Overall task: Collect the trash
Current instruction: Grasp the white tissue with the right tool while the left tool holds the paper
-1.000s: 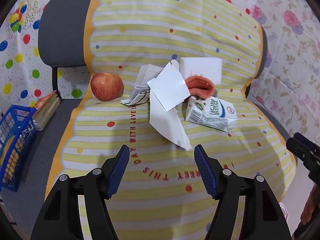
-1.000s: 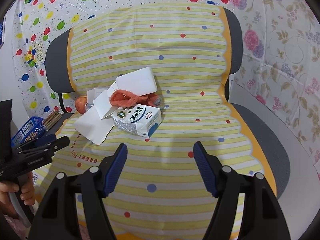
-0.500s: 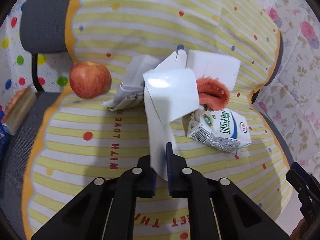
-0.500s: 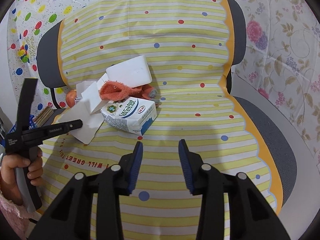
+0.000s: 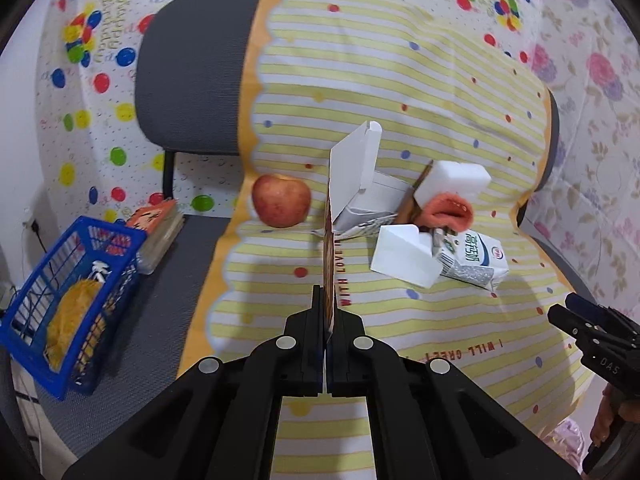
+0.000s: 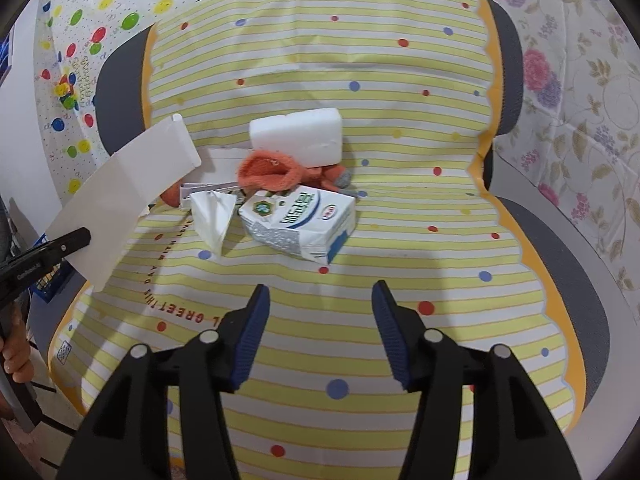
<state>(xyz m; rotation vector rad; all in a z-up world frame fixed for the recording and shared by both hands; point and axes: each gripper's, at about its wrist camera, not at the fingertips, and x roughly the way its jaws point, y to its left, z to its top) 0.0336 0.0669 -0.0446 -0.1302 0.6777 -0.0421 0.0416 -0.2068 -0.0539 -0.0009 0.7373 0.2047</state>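
My left gripper (image 5: 327,300) is shut on a flattened white cardboard piece (image 5: 352,168), lifted off the striped cover and seen edge-on; in the right wrist view the cardboard piece (image 6: 128,192) hangs from the left gripper (image 6: 68,240). Left on the seat are a milk carton (image 6: 300,220), a crumpled white paper (image 6: 212,212), an orange sock (image 6: 272,172), a white foam block (image 6: 298,138) and a red apple (image 5: 281,200). My right gripper (image 6: 320,312) hovers in front of the carton, its jaws opening with nothing between them.
A yellow striped cover (image 6: 360,360) drapes a grey chair (image 5: 192,80). A blue basket (image 5: 24,312) holding something yellow stands at the left on a second seat, beside a book (image 5: 160,224). A small printed box (image 5: 376,204) lies behind the pile.
The left gripper closed on the cardboard piece and drew it up and back from the pile, uncovering the crumpled paper. The right gripper narrowed, then widened again.
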